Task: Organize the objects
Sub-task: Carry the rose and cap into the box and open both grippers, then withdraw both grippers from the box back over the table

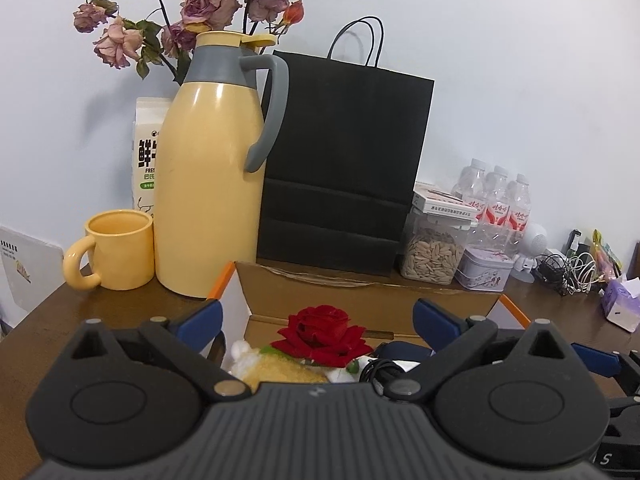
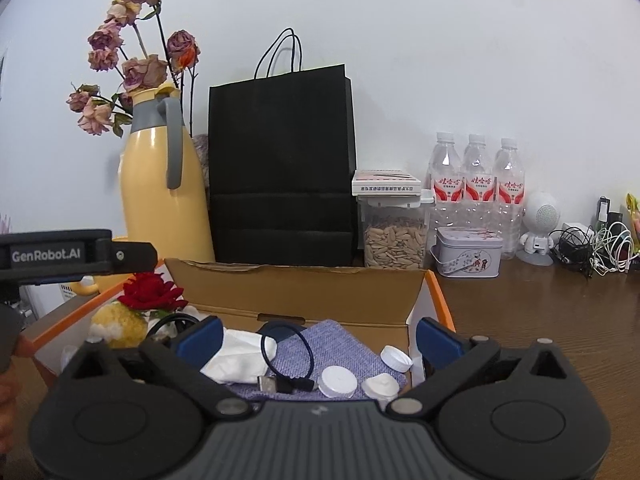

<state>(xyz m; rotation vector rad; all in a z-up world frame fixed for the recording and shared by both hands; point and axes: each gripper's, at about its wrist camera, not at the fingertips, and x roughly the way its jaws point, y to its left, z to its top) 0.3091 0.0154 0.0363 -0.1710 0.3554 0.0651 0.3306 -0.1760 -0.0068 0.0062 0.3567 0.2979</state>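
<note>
Here, view by view.
Left wrist: left gripper (image 1: 316, 316) stands wide apart, holding nothing; its body hides most of the cardboard box (image 1: 360, 292); red rose (image 1: 324, 330) lies inside, bloom facing the camera.
Right wrist: right gripper (image 2: 318, 334) wide apart, empty, above the box's right part; black cable (image 2: 286, 356) loops on purple cloth (image 2: 340, 344), plug pointing left; box's near wall hidden.

3 water bottles (image 2: 476, 178), 3 white caps (image 2: 338, 381), 1 red rose (image 2: 151, 290), 1 blk bag (image 2: 282, 160), 1 mug (image 1: 119, 249).

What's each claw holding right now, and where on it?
Nothing. The left claw and the right claw both stand wide open over the cardboard box, with no item touching the pads.
</note>
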